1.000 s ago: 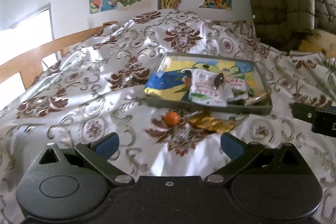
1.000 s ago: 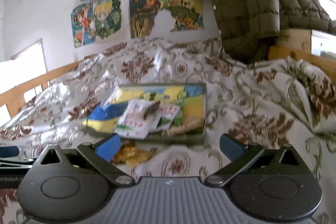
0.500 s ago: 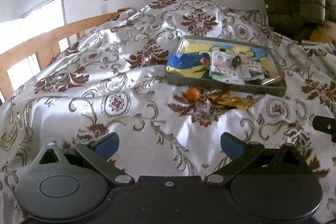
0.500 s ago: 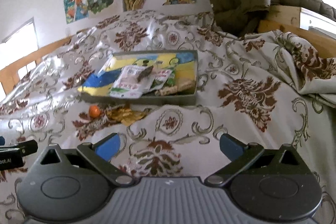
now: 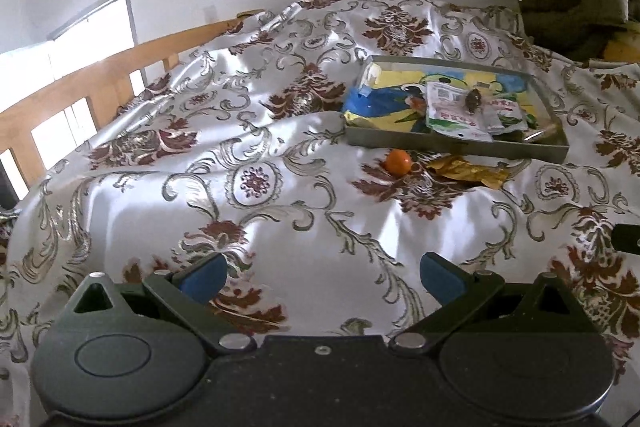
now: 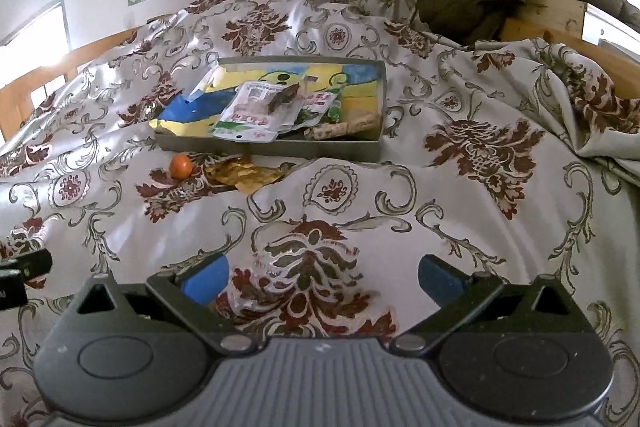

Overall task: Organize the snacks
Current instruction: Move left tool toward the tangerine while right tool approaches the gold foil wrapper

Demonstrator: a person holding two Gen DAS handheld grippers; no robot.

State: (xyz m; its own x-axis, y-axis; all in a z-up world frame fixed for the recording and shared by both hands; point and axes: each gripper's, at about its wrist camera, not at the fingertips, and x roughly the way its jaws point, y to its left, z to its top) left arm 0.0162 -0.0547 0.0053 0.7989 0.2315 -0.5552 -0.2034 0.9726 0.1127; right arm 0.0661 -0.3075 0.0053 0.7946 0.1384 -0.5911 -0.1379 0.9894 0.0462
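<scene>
Both the left gripper (image 5: 322, 277) and right gripper (image 6: 322, 277) gape empty, well short of the tray (image 6: 276, 145); an orange ball (image 6: 180, 165) lies just before the tray.

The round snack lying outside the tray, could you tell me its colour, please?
Orange; the left wrist view shows it best.

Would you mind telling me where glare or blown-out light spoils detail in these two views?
Left wrist view: the window at left is blown out white, and the satin bedspread shines in patches. Right wrist view: the same window is overexposed, with glare on the bedspread at left; the tray reads clearly.
</scene>
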